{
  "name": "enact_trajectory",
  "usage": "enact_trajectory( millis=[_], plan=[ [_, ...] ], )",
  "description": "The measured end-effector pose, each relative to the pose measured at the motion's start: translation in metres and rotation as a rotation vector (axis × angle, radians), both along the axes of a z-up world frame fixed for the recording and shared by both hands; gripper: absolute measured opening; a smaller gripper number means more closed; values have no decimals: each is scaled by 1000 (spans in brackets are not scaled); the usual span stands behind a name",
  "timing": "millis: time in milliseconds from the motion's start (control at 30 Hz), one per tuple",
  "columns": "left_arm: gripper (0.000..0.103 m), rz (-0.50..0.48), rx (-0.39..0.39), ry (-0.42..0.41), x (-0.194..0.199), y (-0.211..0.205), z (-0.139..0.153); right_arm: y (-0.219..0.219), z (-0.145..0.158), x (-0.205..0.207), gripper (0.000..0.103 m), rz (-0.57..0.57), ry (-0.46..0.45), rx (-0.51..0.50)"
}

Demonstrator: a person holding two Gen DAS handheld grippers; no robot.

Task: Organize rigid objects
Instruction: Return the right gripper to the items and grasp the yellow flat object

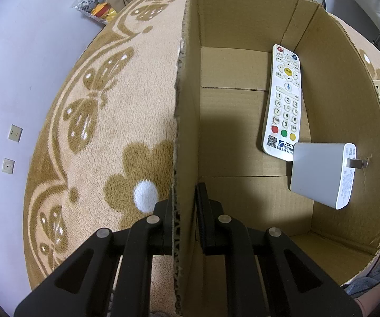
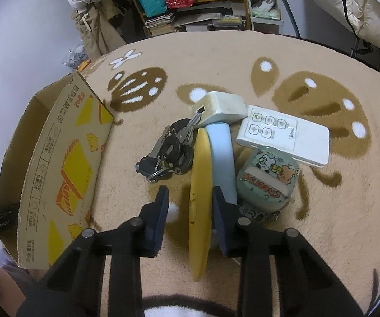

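The right gripper (image 2: pixel 190 198) hung open astride a yellow shoehorn (image 2: pixel 200 198), its length running six to twelve o'clock; the left gripper (image 1: pixel 183 206) pinched the box wall (image 1: pixel 187 132).

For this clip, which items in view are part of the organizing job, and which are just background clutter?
Part of the job:
cardboard box, held at its wall by the left gripper
TV remote and grey adapter, in the box
keys, yellow piece, blue piece, white charger, small white remote, green case, on the blanket by the open right gripper

Lying about:
shelf clutter
snack bag
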State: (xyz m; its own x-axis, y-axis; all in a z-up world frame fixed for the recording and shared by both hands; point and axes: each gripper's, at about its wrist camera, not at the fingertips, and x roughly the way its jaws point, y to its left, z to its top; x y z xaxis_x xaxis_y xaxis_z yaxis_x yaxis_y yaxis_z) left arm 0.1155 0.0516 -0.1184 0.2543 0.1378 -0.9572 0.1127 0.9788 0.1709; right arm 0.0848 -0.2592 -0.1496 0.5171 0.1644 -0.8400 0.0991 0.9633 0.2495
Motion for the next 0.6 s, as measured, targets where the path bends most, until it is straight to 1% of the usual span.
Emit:
enact_trajectory(
  millis=[133,267,367,400,467,600],
  plan=[
    [11,0,0,0,0,1,0,4,-1,1,30,15,3,-11],
    [12,1,-2,1,0,1,0,9,-10,6,28,15,20,-34],
    [12,1,-1,1,0,1,0,13,-18,12,22,12,37,-53],
    [12,1,-2,1,0,1,0,14,-21,14,12,9,44,-62],
    [12,3,-5,1,0,1,0,14,-23,12,10,-7,44,-73],
    [12,4,-8,2,0,1,0,13,-13,5,10,-30,3,-89]
  ],
)
